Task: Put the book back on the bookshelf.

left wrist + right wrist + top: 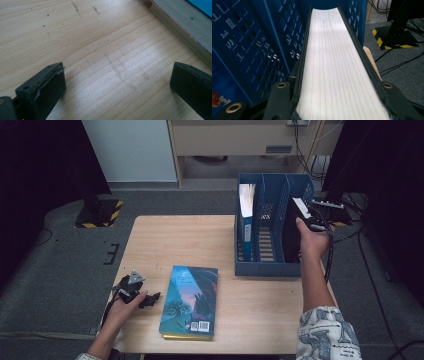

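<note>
A dark-covered book stands upright in the right compartment of the blue file rack, and my right gripper is shut on its top end. In the right gripper view the book's white page edge runs away between the two black jaws, which press on both covers. A teal book lies flat on the wooden table near the front edge. My left gripper rests on the table just left of it, open, with bare wood between its jaws. That book's page edge shows in the left gripper view.
Another blue-spined book stands in the rack's left compartment; the middle compartment holds nothing. A stand base with yellow-black tape sits on the grey carpet beyond the table's left corner. Cables lie on the floor at the right.
</note>
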Tool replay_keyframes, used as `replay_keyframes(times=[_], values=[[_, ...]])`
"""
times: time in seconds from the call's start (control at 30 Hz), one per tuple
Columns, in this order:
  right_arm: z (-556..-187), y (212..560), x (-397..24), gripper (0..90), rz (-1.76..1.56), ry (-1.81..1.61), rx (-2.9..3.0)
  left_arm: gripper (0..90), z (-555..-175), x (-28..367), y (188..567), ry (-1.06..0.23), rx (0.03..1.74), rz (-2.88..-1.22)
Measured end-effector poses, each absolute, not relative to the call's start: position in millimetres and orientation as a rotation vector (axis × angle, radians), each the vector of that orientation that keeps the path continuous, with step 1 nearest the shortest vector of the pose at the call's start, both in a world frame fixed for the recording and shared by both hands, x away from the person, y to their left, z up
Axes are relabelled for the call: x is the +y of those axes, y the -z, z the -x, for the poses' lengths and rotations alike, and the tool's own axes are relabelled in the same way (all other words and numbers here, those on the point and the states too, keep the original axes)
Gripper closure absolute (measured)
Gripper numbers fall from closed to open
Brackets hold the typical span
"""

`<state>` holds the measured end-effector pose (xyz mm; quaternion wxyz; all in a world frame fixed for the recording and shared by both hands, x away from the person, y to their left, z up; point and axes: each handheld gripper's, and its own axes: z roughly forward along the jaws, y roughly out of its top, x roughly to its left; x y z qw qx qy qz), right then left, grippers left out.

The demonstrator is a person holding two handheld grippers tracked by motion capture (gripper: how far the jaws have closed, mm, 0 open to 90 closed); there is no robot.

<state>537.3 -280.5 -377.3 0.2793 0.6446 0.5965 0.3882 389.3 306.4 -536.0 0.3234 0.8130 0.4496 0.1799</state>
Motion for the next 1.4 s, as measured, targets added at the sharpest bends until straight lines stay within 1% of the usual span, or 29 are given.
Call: replay_keyframes(times=[1.4], values=[[-514, 384, -285, 50.9, -1.729, -1.033, 1.654, 0.0, -389, 306, 536, -0.470, 1.174, -2.138]])
